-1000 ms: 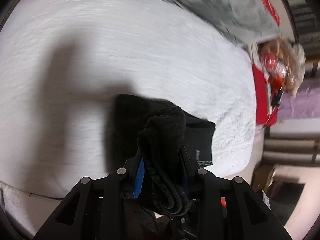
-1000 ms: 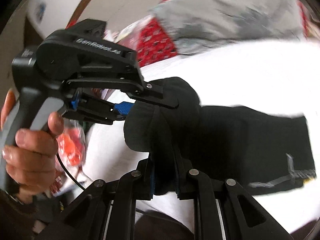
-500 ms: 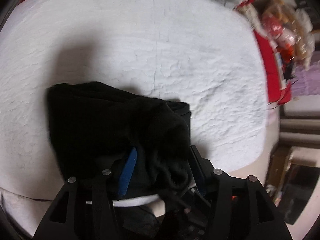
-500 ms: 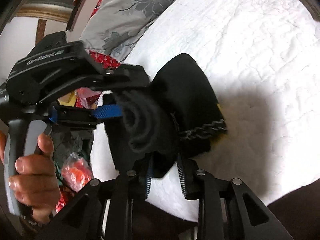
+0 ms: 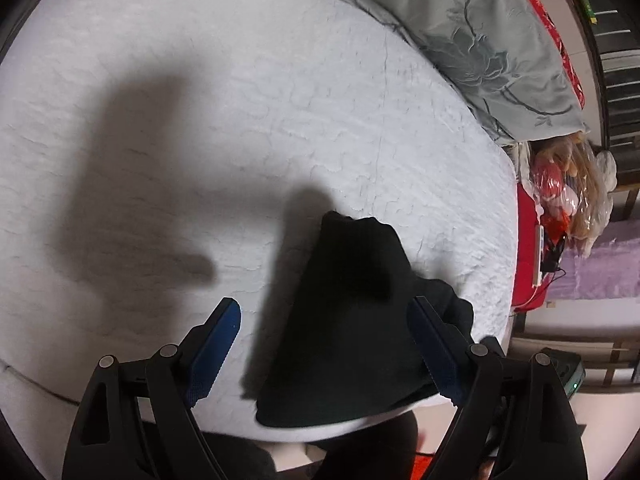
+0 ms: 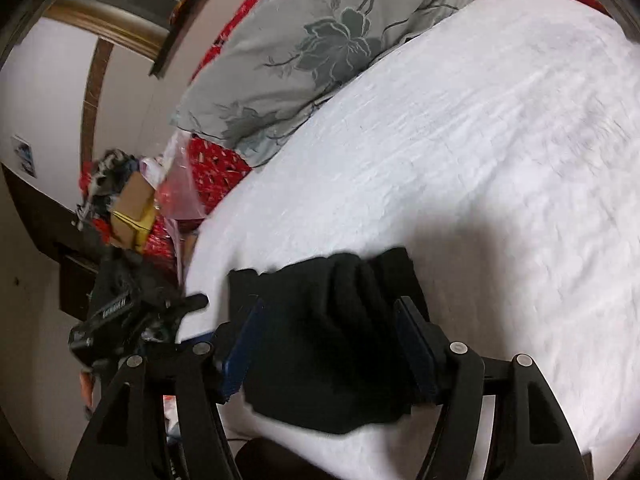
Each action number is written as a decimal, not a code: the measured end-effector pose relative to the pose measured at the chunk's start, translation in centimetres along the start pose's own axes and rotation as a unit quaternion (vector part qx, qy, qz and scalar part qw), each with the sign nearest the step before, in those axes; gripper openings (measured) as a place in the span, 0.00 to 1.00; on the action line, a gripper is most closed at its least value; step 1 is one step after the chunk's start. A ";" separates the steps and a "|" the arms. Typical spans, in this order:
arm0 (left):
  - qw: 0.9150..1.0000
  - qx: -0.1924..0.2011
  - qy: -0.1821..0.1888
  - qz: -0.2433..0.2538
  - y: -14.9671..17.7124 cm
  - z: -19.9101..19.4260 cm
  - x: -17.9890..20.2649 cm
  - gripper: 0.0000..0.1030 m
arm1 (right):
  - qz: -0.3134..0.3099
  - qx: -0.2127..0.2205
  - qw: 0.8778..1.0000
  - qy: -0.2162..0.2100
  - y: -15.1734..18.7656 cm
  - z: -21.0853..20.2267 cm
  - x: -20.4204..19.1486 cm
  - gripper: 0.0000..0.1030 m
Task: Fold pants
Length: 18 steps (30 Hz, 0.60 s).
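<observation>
The black pants lie folded in a small bundle on the white bed, near its front edge. My left gripper is open, its blue-padded fingers wide apart above the bundle. In the right wrist view the pants sit between the fingers of my right gripper, which is open and not pinching the cloth. The left gripper shows blurred at the left in that view, beside the bed's edge.
A grey floral pillow lies at the head of the bed on red bedding; it also shows in the right wrist view. Bags and clutter stand beside the bed. A box and bags sit at the left.
Both grippers were shut on the pants and have opened. The bundle now rests on the bed near its front edge. The left gripper has drawn away to the left.
</observation>
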<state>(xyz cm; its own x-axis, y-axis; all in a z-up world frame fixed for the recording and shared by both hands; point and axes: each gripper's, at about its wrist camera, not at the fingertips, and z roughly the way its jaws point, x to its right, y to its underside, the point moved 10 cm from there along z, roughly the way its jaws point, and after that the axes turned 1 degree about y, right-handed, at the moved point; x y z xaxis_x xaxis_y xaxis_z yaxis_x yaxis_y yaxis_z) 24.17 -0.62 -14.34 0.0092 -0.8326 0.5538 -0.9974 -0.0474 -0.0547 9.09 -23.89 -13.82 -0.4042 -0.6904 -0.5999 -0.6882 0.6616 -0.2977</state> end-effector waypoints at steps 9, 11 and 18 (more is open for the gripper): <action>0.998 -0.010 0.025 -0.050 -1.1 6.6 -0.1 0.42 | -0.039 -0.042 0.998 0.032 0.3 3.3 0.7 0.24; 0.998 0.005 0.036 -0.055 -1.7 6.7 0.0 0.42 | -0.052 -0.024 0.998 0.022 -0.8 2.4 -0.1 0.23; 0.999 -0.003 0.003 -0.052 -1.3 7.7 -1.3 0.58 | -0.041 -0.048 0.997 0.044 -0.6 4.1 2.3 0.27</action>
<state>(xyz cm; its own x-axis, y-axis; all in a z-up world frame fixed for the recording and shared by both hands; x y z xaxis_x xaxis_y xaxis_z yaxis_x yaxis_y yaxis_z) 26.00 -3.77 -21.40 0.1133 -0.8200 0.5611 -0.9913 -0.1312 0.0084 11.05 -24.65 -18.09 -0.3923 -0.7671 -0.5075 -0.7737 0.5736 -0.2689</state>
